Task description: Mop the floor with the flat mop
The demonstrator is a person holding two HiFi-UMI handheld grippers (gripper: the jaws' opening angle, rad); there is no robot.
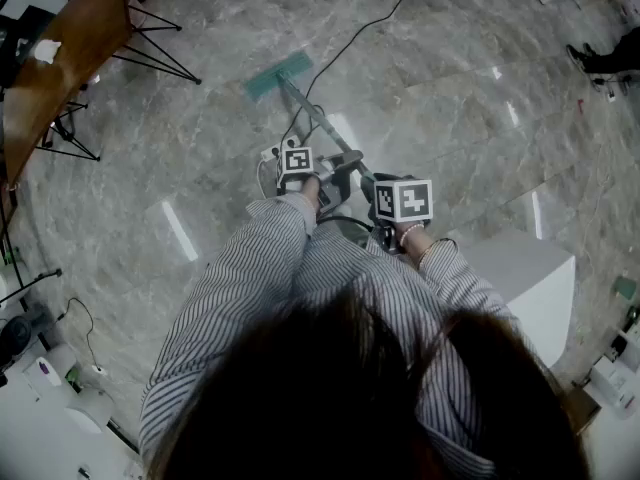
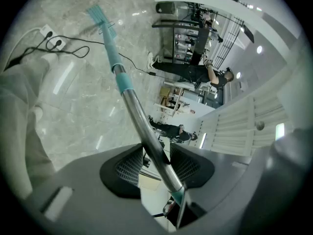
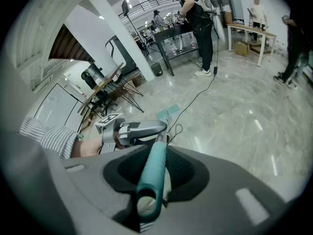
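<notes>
Head view: the flat mop (image 1: 278, 75) rests on the floor (image 1: 450, 118) at eleven o'clock, with a cable (image 1: 340, 53) just beside it.

Left gripper view: my left hand-held gripper (image 2: 155, 163) is clamped on the steel pole (image 2: 142, 124).

Right gripper view: my right hand-held gripper (image 3: 154, 173) is clamped on the teal grip (image 3: 152, 168).

If I push further, the mop could snag that cable.

flat mop (image 1: 279, 74) on floor (image 1: 440, 88), left claw (image 1: 330, 168), right claw (image 1: 372, 193) at handle (image 1: 318, 118)

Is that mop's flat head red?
No, the flat mop head lying on the grey marble floor is teal, as the head view shows.
</notes>
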